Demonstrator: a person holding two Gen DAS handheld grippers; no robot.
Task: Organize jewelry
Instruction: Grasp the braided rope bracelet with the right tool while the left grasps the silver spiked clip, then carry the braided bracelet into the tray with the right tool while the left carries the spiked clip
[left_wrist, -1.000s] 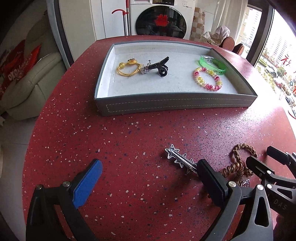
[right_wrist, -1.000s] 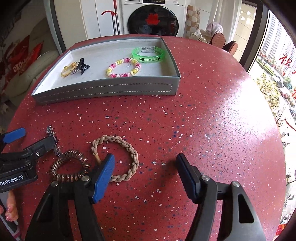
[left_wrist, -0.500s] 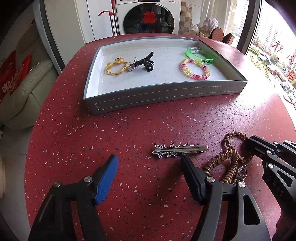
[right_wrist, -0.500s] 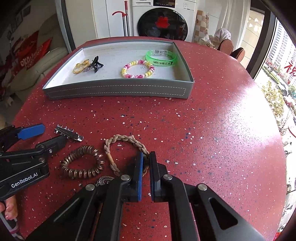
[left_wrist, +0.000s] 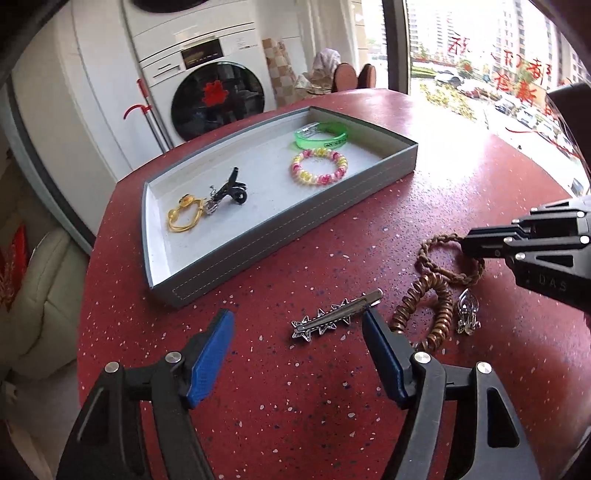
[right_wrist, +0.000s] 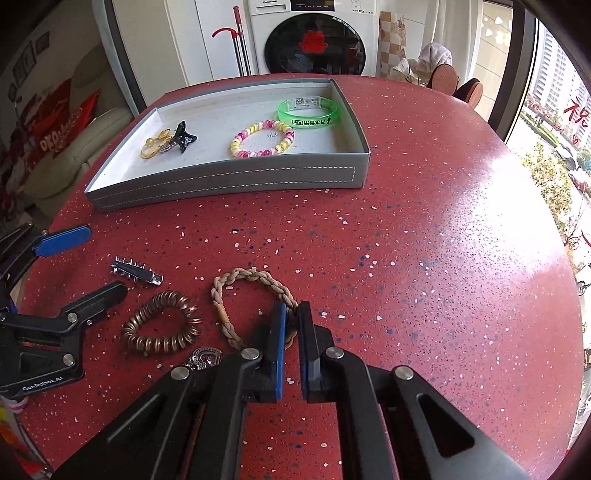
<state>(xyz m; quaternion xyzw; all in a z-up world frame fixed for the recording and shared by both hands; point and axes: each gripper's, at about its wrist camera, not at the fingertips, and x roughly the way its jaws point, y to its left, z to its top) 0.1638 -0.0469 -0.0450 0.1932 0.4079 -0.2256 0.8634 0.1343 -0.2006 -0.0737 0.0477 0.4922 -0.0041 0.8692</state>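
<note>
My right gripper is shut on the beige braided bracelet, which lies on the red table; both also show in the left wrist view, the gripper and the bracelet. My left gripper is open, its jaws either side of the silver star hair clip, seen also in the right wrist view. A copper spiral hair tie and a small silver charm lie beside the bracelet.
A grey tray stands farther back holding a green bangle, a pink and yellow bead bracelet, a black claw clip and a gold bracelet. The table's round edge curves off at right.
My right gripper closed from wide open onto the braided bracelet. My left gripper swung round and drew in, so the star clip now lies between its open jaws.
</note>
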